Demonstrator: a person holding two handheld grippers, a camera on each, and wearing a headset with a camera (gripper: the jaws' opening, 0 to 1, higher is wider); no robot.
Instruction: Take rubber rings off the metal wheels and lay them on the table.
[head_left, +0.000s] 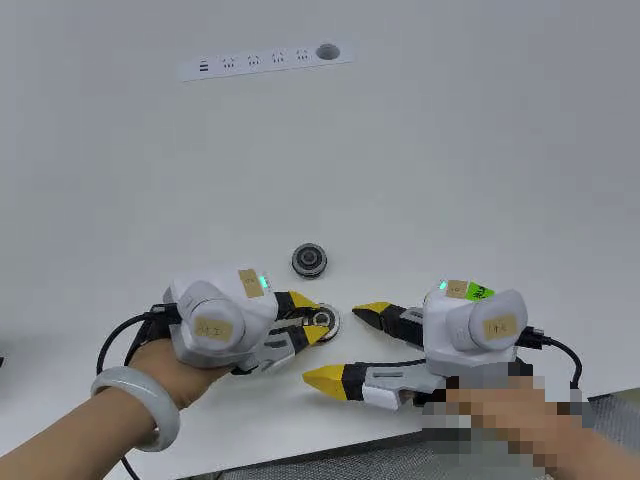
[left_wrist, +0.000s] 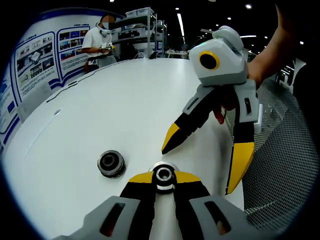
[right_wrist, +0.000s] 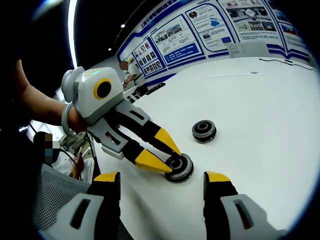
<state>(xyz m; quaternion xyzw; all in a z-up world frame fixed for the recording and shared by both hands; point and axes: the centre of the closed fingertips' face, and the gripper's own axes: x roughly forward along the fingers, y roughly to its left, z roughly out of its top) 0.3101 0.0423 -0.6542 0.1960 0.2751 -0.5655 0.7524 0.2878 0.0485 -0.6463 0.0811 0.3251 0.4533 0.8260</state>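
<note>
1. Metal wheel (head_left: 323, 322) is clamped flat on the table (head_left: 450, 150) between the jaws of the left gripper (head_left: 308, 318), likely pinned so its rubber ring (right_wrist: 190, 168) can be pulled.
2. Right gripper (head_left: 343, 343) is held with jaws wide and empty, tips just beside that wheel.
3. Second wheel (head_left: 309, 260) is left nearby, apart.
4. Table edge is close behind the grippers; open room is seen ahead.

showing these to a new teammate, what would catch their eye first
The left gripper stands out first, its yellow-tipped jaws clamped on a small metal wheel near the front edge of the white table. The right gripper faces it with its jaws wide open. A second wheel sits alone just behind them.
</note>
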